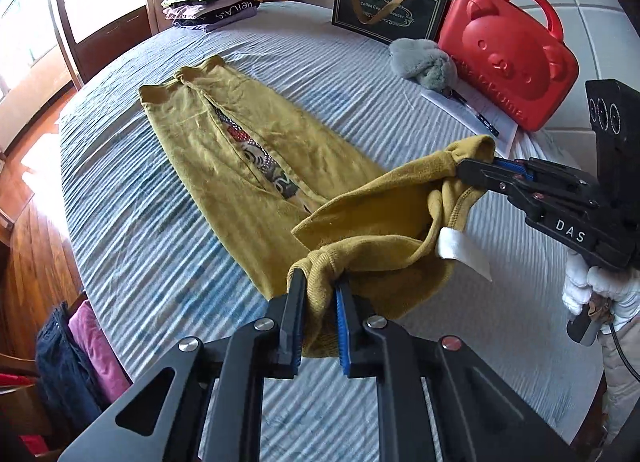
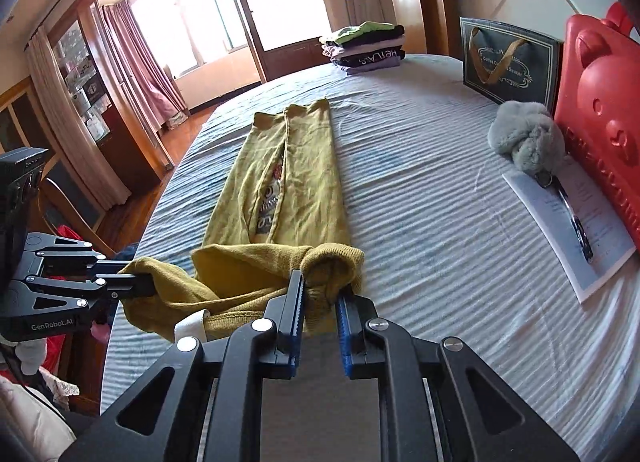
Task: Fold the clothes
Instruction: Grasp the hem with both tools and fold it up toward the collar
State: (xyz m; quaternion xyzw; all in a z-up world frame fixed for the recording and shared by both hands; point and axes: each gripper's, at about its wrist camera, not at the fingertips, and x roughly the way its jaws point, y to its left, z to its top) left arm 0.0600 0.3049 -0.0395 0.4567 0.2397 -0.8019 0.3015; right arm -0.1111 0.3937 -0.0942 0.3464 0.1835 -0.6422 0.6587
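both grippers clamped on the mustard garment. left gripper, bottom centre of the left wrist view, has its jaws closed on a bunched corner of the near end. right gripper, bottom centre of the right wrist view, is pinched on the other near corner, a ribbed rolled edge. each gripper also shows in the other's view: the right one comes in from the right edge of the left view, the left one from the left edge of the right view, both biting fabric.

near end of the garment is lifted off the striped bedsheet and slung between the two grippers, sagging in the middle. white tag hangs from the lifted edge, centre right of the left view. the rest lies flat, running away toward upper left in the left view and toward upper centre in the right view. the sides are folded inward, with a patterned strip showing in the gap along the middle.

white-gloved hand holds the right gripper's handle, right edge of the left view.

stack of folded clothes sits at the far end of the bed, top centre-left. dark gift bag, red bear-shaped case, grey fluffy keychain and a sheet of paper are grouped upper right, well apart from the garment.
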